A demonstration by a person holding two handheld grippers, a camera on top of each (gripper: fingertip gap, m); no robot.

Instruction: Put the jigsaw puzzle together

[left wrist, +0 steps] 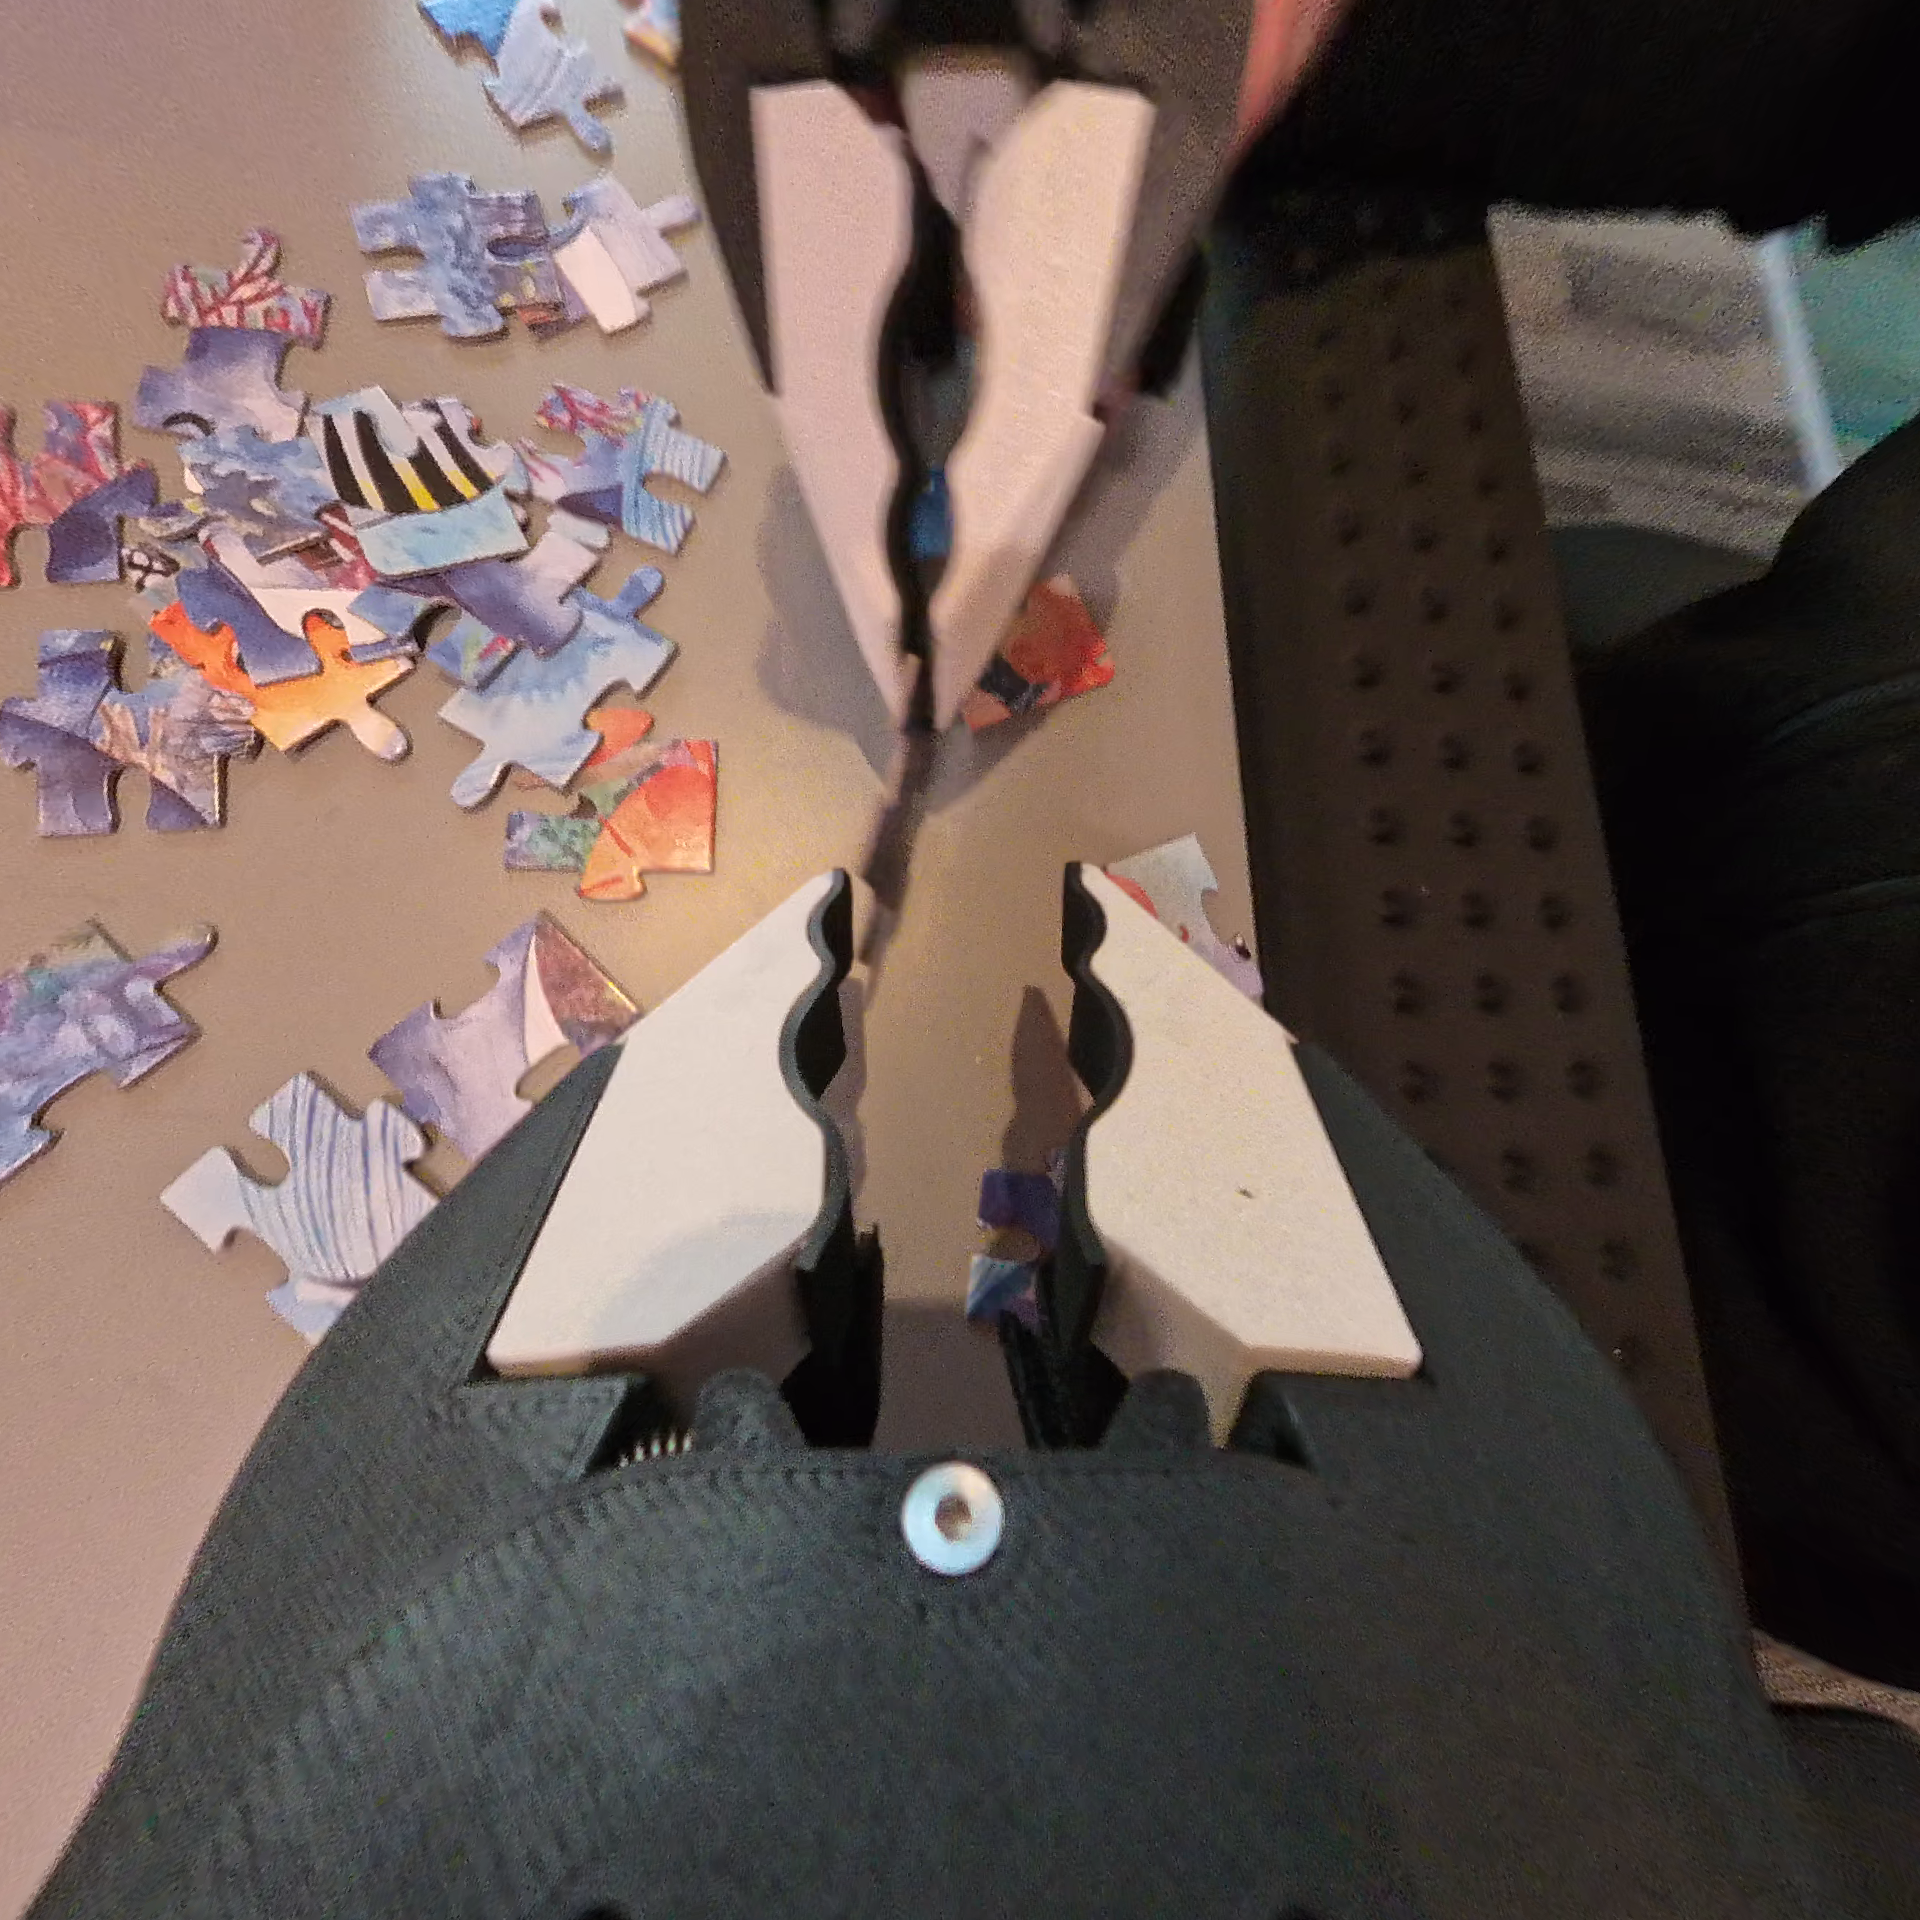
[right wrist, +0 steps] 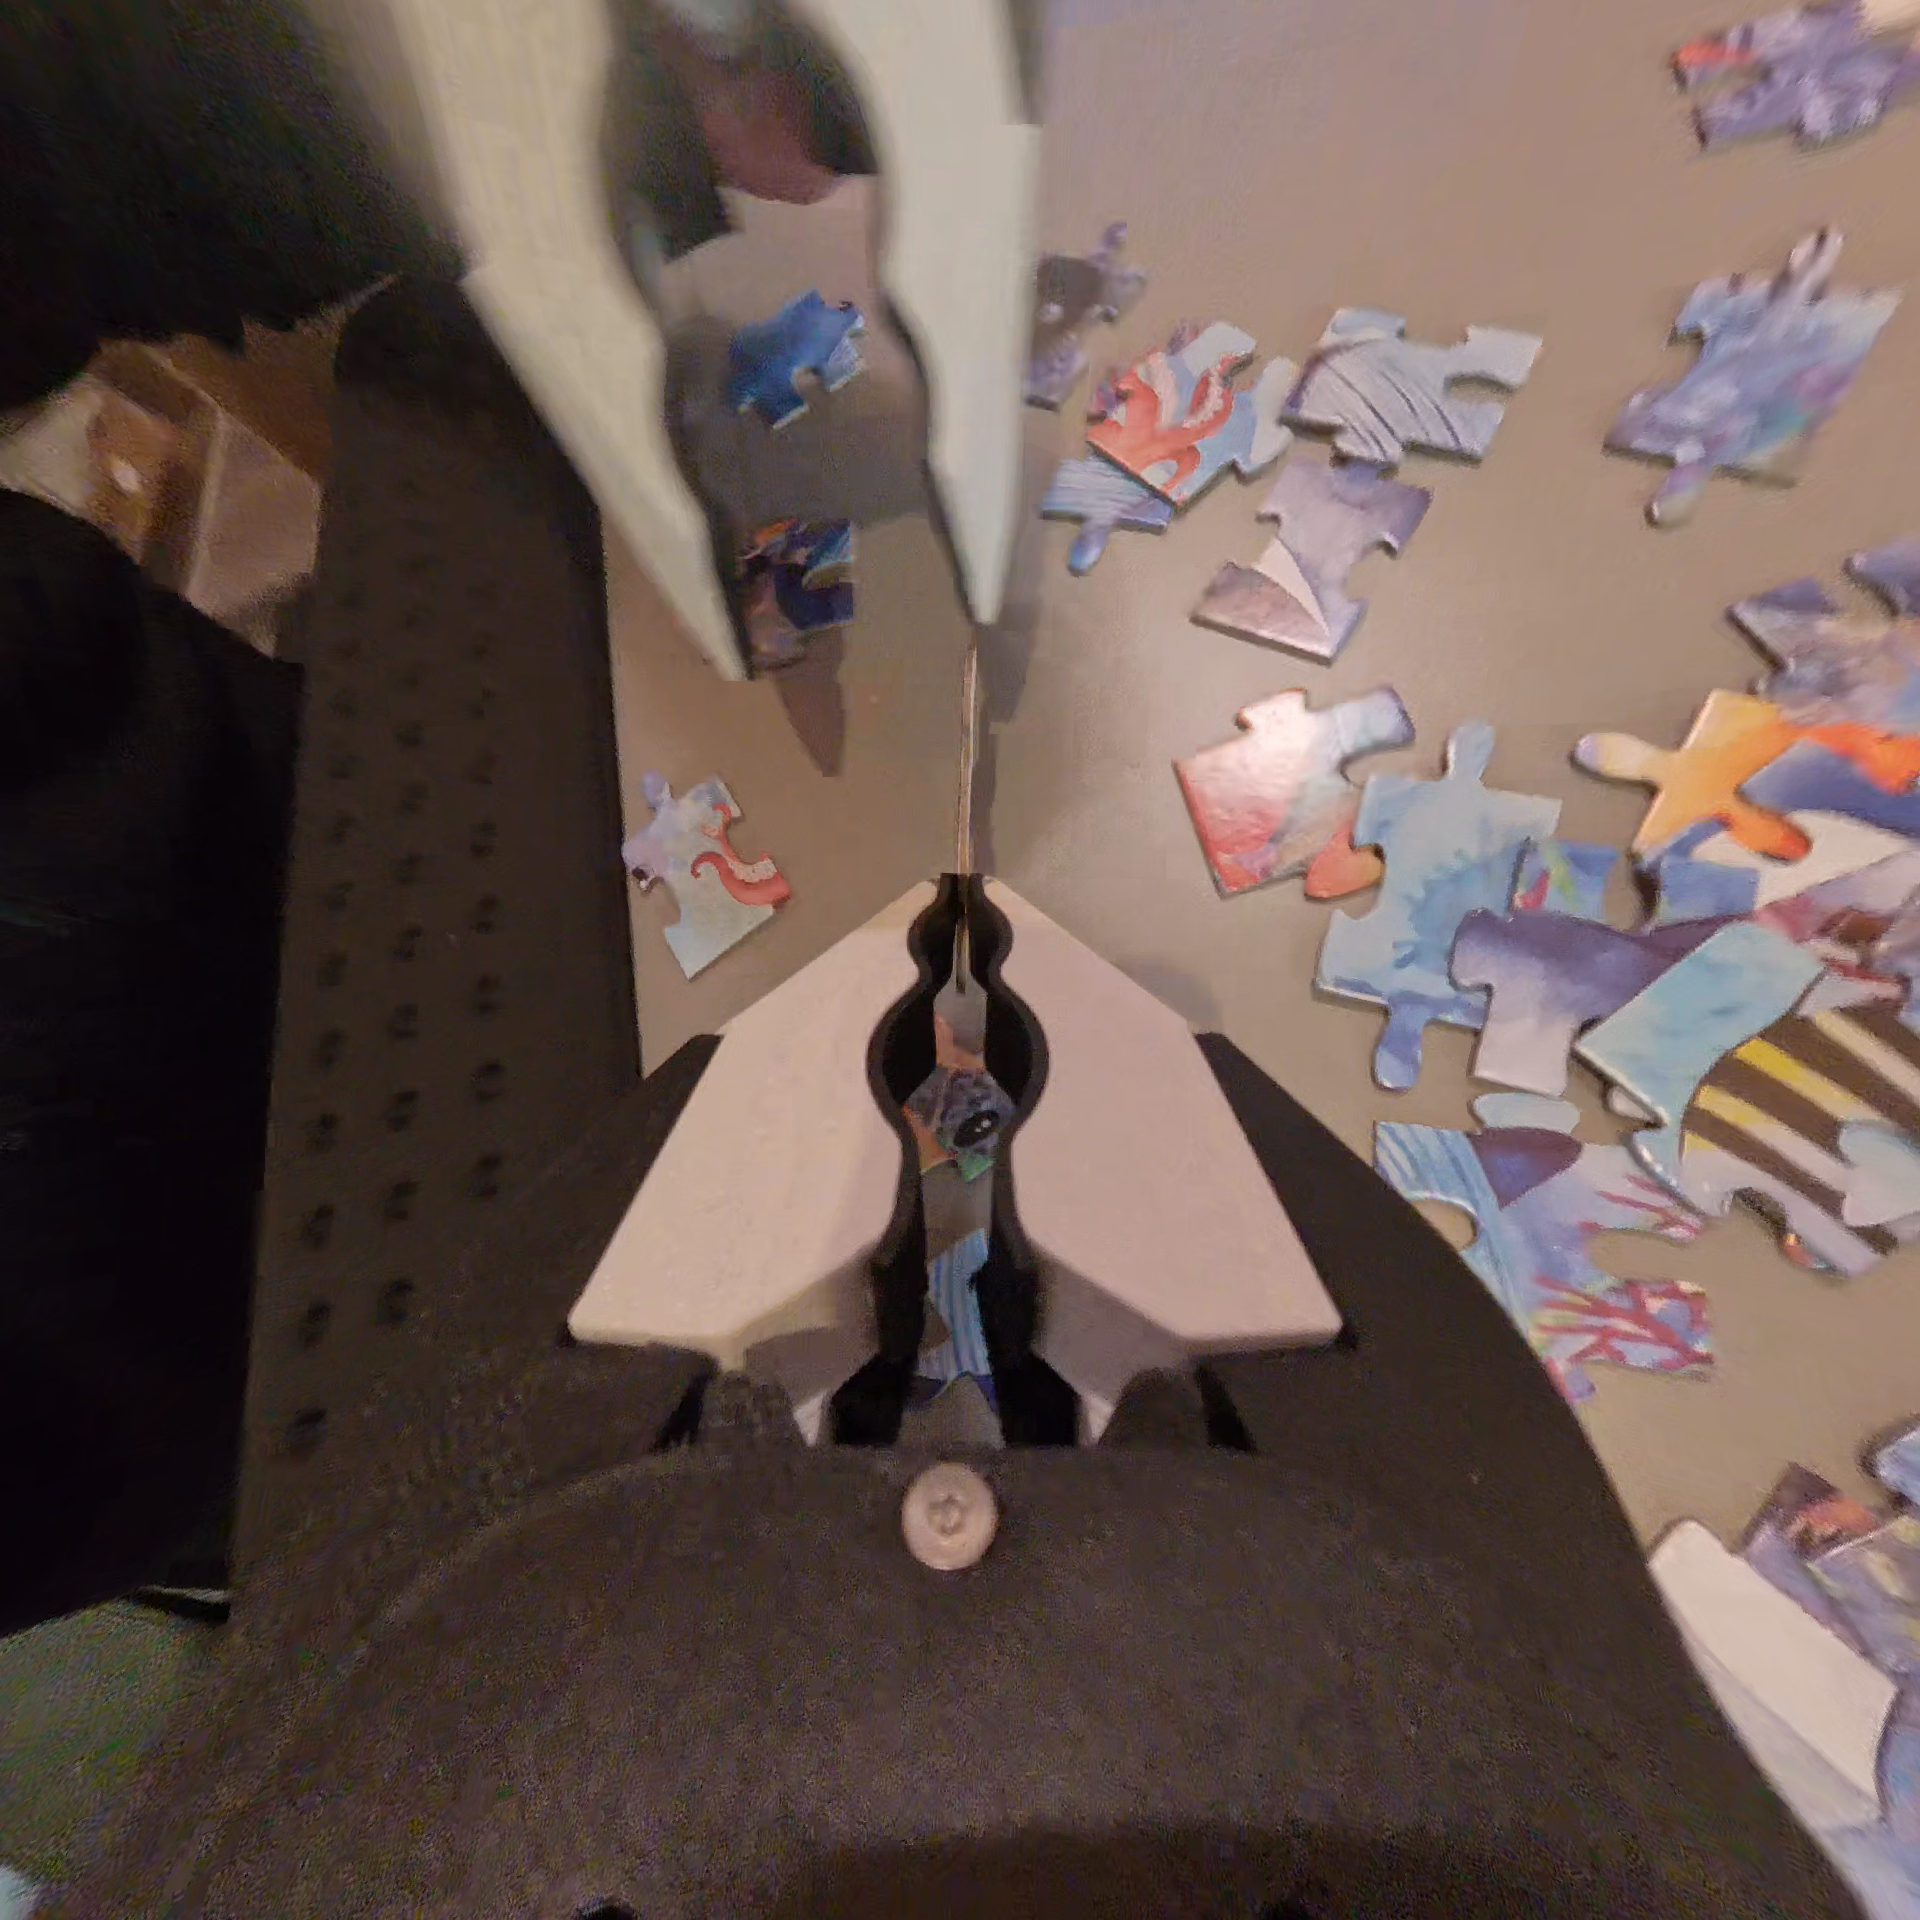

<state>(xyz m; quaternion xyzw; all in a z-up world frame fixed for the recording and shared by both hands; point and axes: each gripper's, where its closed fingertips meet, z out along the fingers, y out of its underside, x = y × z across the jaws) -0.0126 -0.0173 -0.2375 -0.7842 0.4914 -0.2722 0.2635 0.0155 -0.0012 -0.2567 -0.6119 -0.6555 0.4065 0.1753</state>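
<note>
My right gripper (right wrist: pixel 968 883) is shut on a jigsaw piece (right wrist: pixel 969 769) that I see edge-on as a thin strip sticking forward from its tips. In the left wrist view the right gripper (left wrist: pixel 920 707) comes in from the top with the same piece (left wrist: pixel 894 821) pinched in its tips. My left gripper (left wrist: pixel 958 883) is open; the piece's free end reaches just inside its left finger (left wrist: pixel 727 1091), and neither pad presses on it. In the right wrist view the left gripper (right wrist: pixel 857 639) is blurred, with its fingers spread. Both hover over the tan table (left wrist: pixel 125 125).
Many loose blue, purple and orange pieces (left wrist: pixel 343 582) lie scattered on the table (right wrist: pixel 1143 748), also in the right wrist view (right wrist: pixel 1558 935). A piece with a red tentacle (right wrist: pixel 707 862) lies near the table edge. A black perforated panel (left wrist: pixel 1455 727) runs along that edge. My hands' fingertips stand some 5 centimeters from each other.
</note>
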